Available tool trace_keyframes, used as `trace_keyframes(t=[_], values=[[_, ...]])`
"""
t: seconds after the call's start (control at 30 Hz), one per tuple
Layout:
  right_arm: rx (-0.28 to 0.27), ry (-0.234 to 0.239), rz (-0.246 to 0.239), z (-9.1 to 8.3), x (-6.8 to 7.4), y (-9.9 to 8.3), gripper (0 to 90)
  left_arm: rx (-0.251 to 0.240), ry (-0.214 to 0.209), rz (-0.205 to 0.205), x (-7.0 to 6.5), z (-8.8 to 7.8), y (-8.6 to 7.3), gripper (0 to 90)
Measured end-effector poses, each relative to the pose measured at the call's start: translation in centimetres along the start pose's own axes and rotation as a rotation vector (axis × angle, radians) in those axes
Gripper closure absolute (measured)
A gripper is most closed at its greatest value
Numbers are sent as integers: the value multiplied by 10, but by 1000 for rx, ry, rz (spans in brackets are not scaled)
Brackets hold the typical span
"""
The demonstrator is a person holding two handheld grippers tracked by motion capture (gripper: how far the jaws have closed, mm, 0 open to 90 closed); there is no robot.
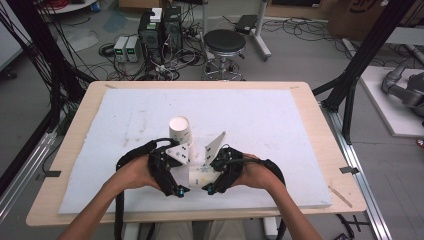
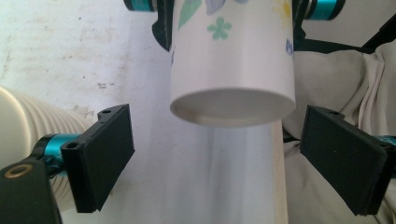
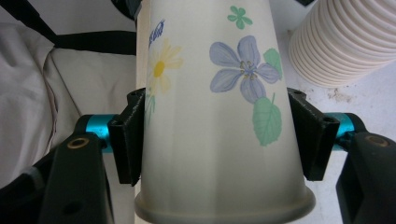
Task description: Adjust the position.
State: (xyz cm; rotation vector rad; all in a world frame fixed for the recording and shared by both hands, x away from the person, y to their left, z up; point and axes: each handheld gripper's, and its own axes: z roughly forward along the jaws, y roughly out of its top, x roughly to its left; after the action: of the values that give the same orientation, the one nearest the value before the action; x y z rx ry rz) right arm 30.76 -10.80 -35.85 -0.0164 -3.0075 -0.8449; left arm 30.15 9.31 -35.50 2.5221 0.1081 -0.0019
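Observation:
A paper cup printed with flowers lies level, just above the table's near edge. My right gripper is shut on it. In the right gripper view both pads press the flowered cup at mid-height, its rim nearest the camera. My left gripper faces the cup's base with its jaws open. The left gripper view shows that base ahead of my left gripper, with no pad touching it. A stack of ribbed white cups stands just behind both hands, also seen as the stack and the stack.
A white foam pad covers most of the wooden table. A round stool, power units and cables sit on the floor beyond the far edge. Black frame posts rise at both sides.

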Motion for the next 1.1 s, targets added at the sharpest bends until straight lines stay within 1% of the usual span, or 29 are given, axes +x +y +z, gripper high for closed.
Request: trace_keyframes(t=[0.07,0.13,0.33,0.37,0.5,0.53,0.57,0.6,0.63,0.67,0.7,0.83,0.9,1.03,1.07,1.1], values=[[0,3,8,1,0,1,320,7,-8,4,0,3,2,100],[-1,2,0,1,-1,1,320,2,-14,-9,0,7,4,103],[-1,2,-2,1,-1,1,321,-1,-27,-5,2,9,6,149],[-3,2,-5,1,-1,1,321,-1,-29,-7,2,10,6,185],[0,6,-4,2,-2,2,320,-3,-44,-13,1,14,7,235],[8,10,4,4,-1,2,321,-2,-51,-9,2,17,8,288],[4,8,-9,5,-2,3,321,-2,-51,-9,2,17,8,313],[4,8,-9,5,-2,3,321,-8,-62,-8,2,18,8,313],[7,10,-4,5,-1,3,324,-5,-62,-4,2,19,8,347],[20,5,-6,6,-1,3,327,-2,-59,-6,2,20,8,355],[23,9,-5,6,-1,3,328,0,-62,-9,1,21,8,357],[16,10,-5,6,-2,2,329,-5,-54,-13,1,19,8,363],[13,10,-7,6,-2,3,328,0,-53,-8,1,19,8,364],[9,10,-4,7,-2,2,295,4,-50,-4,1,19,8,361],[7,18,0,8,-2,2,266,1,-49,-6,0,19,8,360],[-17,-1,-9,9,-4,1,167,-2,-51,-10,0,19,8,360]])
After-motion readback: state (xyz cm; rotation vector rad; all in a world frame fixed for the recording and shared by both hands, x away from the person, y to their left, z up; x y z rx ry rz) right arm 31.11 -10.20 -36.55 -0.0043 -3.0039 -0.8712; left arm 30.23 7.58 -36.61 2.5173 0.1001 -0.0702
